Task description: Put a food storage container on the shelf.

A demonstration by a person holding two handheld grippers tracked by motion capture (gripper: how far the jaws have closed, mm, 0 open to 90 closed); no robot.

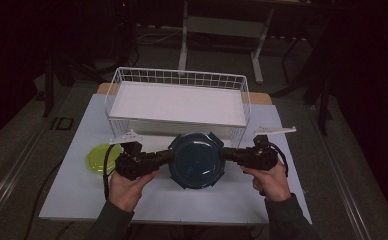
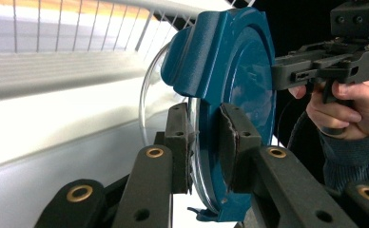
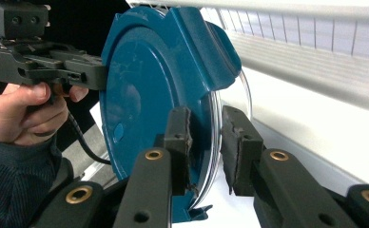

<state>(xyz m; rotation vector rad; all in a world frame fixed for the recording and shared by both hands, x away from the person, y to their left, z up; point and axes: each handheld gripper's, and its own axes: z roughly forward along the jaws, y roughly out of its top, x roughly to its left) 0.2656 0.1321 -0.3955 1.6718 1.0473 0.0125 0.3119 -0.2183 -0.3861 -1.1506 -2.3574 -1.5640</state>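
High view, lid: the round blue lid (image 1: pixel 196 160) with clip tabs is held between the two grippers just in front of the white wire basket (image 1: pixel 178 102), over the pale table (image 1: pixel 72 197).
High view, why held so: gripped at opposite rims, probably to keep it level and steady for a two-handed carry towards the basket.
High view, hands: the left hand (image 1: pixel 127 189) and right hand (image 1: pixel 272 182) come in from below, with the left gripper (image 1: pixel 168 156) and right gripper (image 1: pixel 224 154) pointing inward at each other.
High view, aside: a yellow-green lid (image 1: pixel 98 159) lies flat on the table just left of the left gripper.
Left gripper view, grip: the jaws stand narrow, clamped on the lid's rim, one pad on the blue face and one on the clear inner disc (image 2: pixel 149 90).
Left gripper view, far side: the right hand squeezes its trigger.
Right gripper view, grip: the jaws are closed on the opposite rim; the far pad seems barely touching, so that bite looks light.
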